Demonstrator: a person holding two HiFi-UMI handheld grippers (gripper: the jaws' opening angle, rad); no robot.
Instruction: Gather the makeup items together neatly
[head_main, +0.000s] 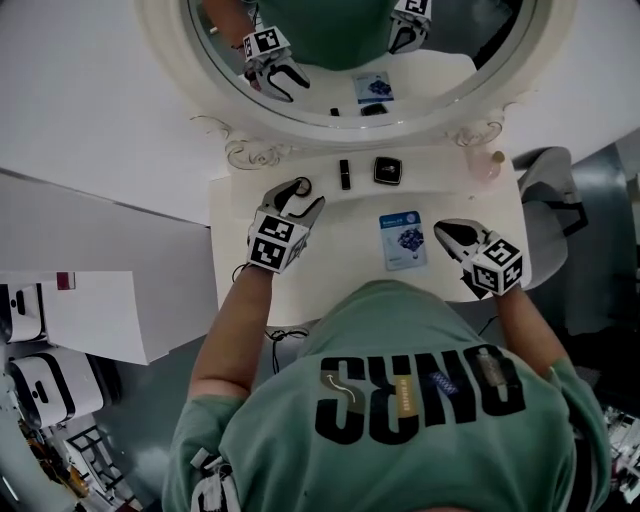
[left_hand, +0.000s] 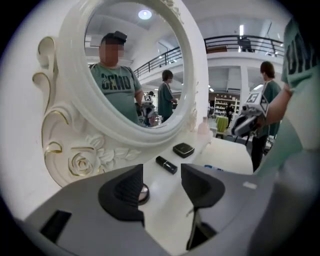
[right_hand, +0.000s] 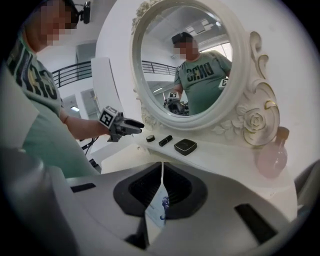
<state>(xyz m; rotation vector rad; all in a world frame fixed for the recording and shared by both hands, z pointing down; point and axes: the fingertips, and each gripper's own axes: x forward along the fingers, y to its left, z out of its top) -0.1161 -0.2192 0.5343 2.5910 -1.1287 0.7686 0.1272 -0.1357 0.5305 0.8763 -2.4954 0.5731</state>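
Left of the black square compact, the small round dark-rimmed pot sits just by the left jaw of your open left tool. Centre the pot between the jaws before closing. Your right tool has its jaws together.

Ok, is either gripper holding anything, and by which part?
Right gripper looks pinched shut on the blue sachet by one edge; left gripper is open, empty.
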